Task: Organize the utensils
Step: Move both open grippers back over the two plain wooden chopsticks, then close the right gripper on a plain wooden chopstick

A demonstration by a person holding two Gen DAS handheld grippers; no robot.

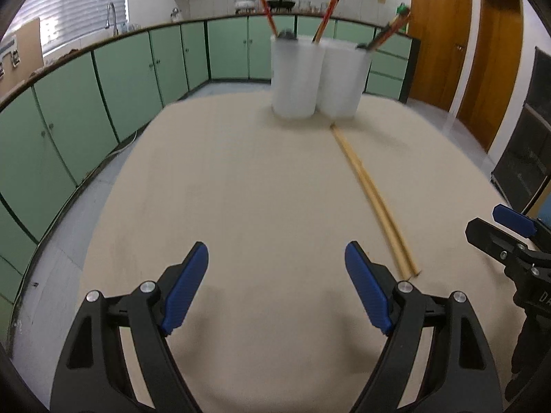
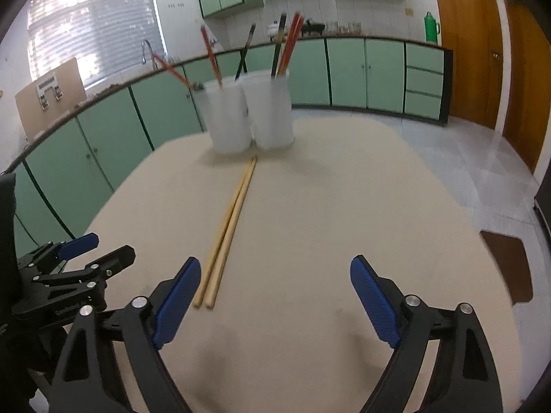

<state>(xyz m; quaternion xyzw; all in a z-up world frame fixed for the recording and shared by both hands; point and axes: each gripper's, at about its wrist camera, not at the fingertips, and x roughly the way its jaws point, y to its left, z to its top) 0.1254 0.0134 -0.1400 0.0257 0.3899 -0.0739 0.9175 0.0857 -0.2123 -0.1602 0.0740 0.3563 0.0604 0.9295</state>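
Two pale wooden chopsticks (image 1: 370, 192) (image 2: 230, 229) lie side by side on the beige table (image 1: 258, 189) (image 2: 344, 223), running from near me toward two white cups. The left cup (image 1: 296, 75) (image 2: 229, 117) and right cup (image 1: 342, 77) (image 2: 270, 108) stand at the table's far end, each holding several red and dark chopsticks. My left gripper (image 1: 277, 258) is open over bare table, with the chopsticks' near ends just to its right. My right gripper (image 2: 275, 272) is open with nothing between its fingers; the chopsticks' near ends lie beside its left finger (image 2: 179, 303).
Green cabinets (image 1: 120, 79) and a counter with a sink tap (image 1: 110, 13) run behind the table. Wooden doors (image 1: 437, 34) stand at the right. A brown chair seat (image 2: 506, 265) sits past the table's right edge. The other gripper shows at each view's side.
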